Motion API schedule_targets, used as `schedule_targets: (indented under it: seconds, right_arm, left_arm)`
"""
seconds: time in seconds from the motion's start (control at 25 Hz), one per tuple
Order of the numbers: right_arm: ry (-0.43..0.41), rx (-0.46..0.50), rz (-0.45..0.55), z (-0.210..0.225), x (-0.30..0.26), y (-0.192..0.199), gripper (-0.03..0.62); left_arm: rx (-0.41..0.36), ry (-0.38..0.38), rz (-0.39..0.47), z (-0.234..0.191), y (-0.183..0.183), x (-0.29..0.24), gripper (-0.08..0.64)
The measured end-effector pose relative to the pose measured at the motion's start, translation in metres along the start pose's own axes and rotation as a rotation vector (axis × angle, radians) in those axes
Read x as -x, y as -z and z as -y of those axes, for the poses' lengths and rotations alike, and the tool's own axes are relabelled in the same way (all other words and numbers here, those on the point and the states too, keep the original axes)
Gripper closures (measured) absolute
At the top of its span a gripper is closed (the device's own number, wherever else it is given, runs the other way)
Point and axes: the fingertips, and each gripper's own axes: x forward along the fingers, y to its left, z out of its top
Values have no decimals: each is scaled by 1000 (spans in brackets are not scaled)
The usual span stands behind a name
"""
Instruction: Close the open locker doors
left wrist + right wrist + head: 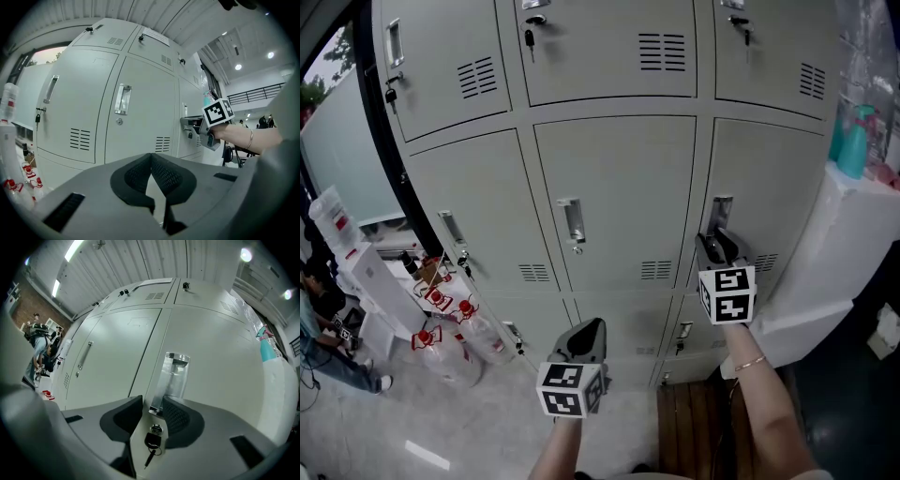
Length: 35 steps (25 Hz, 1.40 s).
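A bank of grey lockers point(614, 187) fills the head view. My right gripper point(719, 242) is at the metal handle point(721, 214) of the right middle door point(764, 197). In the right gripper view the handle's lower end point(172, 376) lies between the jaws of that gripper point(151, 404), which stand open with a gap on the left side. A key point(152, 442) hangs in the lock just below. That door looks about flush with its neighbours. My left gripper point(592, 326) hangs lower, off the lockers, shut with nothing held; in the left gripper view the tips of the gripper point(151, 157) meet.
Large water bottles with red caps point(450, 342) stand on the floor at the left beside white boxes point(370, 272). A white cabinet point(839, 262) with a teal spray bottle point(853, 141) on top adjoins the lockers on the right. A person point(323, 337) sits at far left.
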Motion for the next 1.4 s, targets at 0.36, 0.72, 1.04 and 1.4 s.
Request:
schedule_targets:
  seconds: [0.36,0.72,1.04,1.4]
  right_arm:
    - [-1,-2,-14,0,-7,1,466]
    - [-37,-71,15,-6,29,-8,465]
    - [-134,-145,17,-45,91,5,465]
    - [-231,-264,-46,-102,151,53,476]
  left_arm:
    - [-14,-26,13,-11,0,10,540]
    - [-19,-12,10,-5,2,22,540]
    - [-2,24,-1,5,9,33,540]
    - [-10,66,-16,20,21,43,540]
